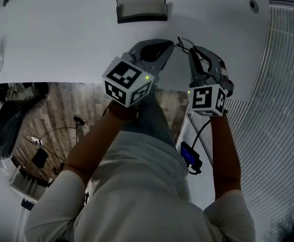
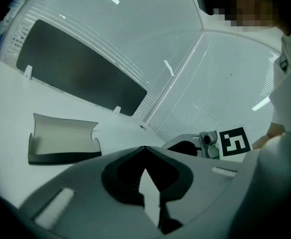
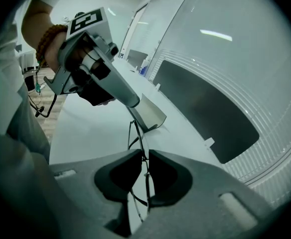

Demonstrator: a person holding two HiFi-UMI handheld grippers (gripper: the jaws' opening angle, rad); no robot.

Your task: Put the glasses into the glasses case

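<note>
Right gripper (image 3: 145, 156): clenched on the glasses (image 3: 141, 135) by their thin frame.
Left gripper (image 2: 144, 151): jaws together, apparently empty; its tip is near the frame, contact unclear.
Glasses: held above the table's (image 1: 61, 34) near edge.
Case (image 1: 142, 6): open, empty, by the far edge.
Progress: glasses lifted; carrying them over and placing them remain.
</note>
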